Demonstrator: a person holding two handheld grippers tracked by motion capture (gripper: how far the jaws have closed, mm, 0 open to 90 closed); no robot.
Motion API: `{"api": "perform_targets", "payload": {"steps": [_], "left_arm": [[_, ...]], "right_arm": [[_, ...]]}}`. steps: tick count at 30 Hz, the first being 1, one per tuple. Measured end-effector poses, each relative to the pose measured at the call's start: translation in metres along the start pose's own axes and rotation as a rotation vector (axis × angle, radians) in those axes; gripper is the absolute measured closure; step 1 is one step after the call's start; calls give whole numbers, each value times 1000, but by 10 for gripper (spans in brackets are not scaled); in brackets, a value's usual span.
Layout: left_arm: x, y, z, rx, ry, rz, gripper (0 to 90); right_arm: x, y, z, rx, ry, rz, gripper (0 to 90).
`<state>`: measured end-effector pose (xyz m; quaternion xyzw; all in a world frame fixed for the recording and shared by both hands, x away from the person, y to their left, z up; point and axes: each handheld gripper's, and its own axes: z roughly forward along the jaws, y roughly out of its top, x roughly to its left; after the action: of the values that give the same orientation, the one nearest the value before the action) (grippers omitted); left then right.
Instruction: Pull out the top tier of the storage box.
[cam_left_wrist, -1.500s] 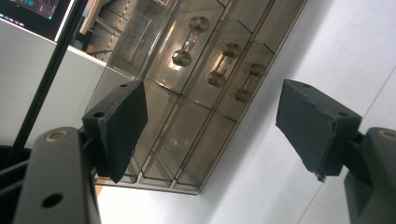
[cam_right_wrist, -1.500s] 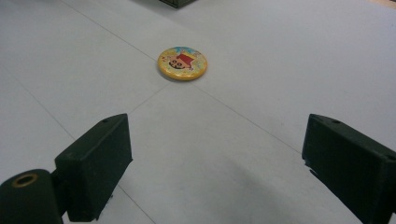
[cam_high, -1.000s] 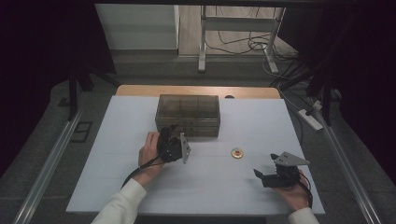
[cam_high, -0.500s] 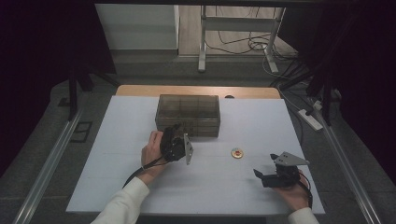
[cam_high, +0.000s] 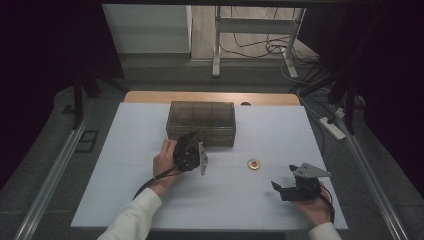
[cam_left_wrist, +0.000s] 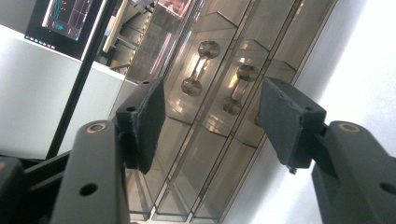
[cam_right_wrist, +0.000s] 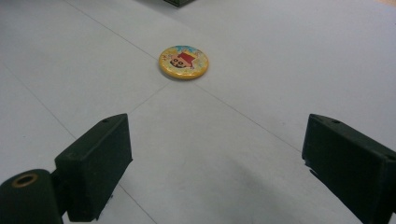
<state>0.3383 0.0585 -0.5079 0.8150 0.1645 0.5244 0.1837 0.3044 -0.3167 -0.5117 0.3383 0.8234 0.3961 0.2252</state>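
Observation:
A smoky translucent box (cam_high: 201, 122) with compartments stands at the back middle of the white table (cam_high: 125, 165). My left gripper (cam_high: 190, 141) is tipped on its side right at the box's front wall, open. In the left gripper view the box front (cam_left_wrist: 205, 107) with its small dumbbell-shaped latch (cam_left_wrist: 200, 68) lies just beyond the open jaws. A round yellow badge (cam_high: 254, 164) with a cartoon picture lies flat on the table right of the box. My right gripper (cam_high: 283, 178) is open and empty near the front right, pointing at the badge (cam_right_wrist: 183, 61).
A wooden strip (cam_high: 210, 97) runs along the table's far edge. Metal rails (cam_high: 55, 170) flank the table on both sides. Cables and a power strip (cam_high: 332, 127) lie on the floor at the right.
My left gripper has crept forward and slightly right toward the box's front wall. The right gripper and the badge have stayed put.

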Motion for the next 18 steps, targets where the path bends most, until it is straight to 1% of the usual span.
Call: {"api": "perform_targets", "payload": {"steps": [18], "left_arm": [[-1,3,9,0,15,30,480]], "right_arm": [[0,0,1,2,-1,-2,81]]}}
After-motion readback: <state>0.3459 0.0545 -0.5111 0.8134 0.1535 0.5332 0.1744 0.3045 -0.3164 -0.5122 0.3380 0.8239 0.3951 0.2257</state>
